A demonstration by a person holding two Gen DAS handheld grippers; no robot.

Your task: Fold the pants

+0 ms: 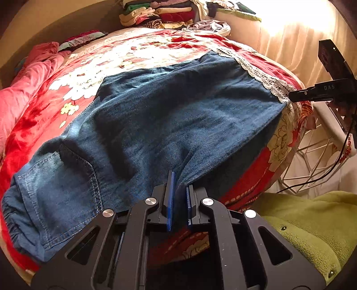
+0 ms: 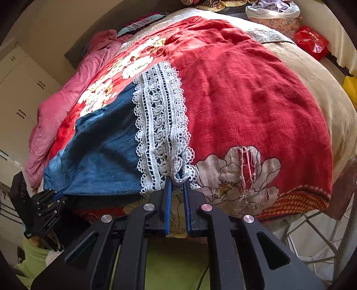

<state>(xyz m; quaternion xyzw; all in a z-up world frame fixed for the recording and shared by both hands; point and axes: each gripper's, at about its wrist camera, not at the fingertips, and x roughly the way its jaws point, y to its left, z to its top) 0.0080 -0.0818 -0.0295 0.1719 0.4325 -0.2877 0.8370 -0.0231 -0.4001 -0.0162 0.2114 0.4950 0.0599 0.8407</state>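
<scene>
Blue denim pants [image 1: 169,116] lie spread across the bed, waistband and back pocket [image 1: 67,183] at the left, legs ending in a white lace hem [image 1: 263,75] at the right. My left gripper [image 1: 179,185] is shut on a fold of denim at the near edge, around mid-length. In the right wrist view the lace hem [image 2: 160,125] runs toward me, and my right gripper [image 2: 178,181] is shut on its near corner. The right gripper [image 1: 296,94] also shows at the hem in the left wrist view, and the left gripper [image 2: 57,194] shows at the denim [image 2: 104,151] edge, low left.
A red floral blanket [image 2: 245,89] covers the bed, with a pink quilt [image 1: 26,82] along the far side. Folded clothes [image 1: 160,13] are stacked at the head. A white wire rack [image 1: 312,160] stands beside the bed. A person's green garment [image 1: 308,227] is below the grippers.
</scene>
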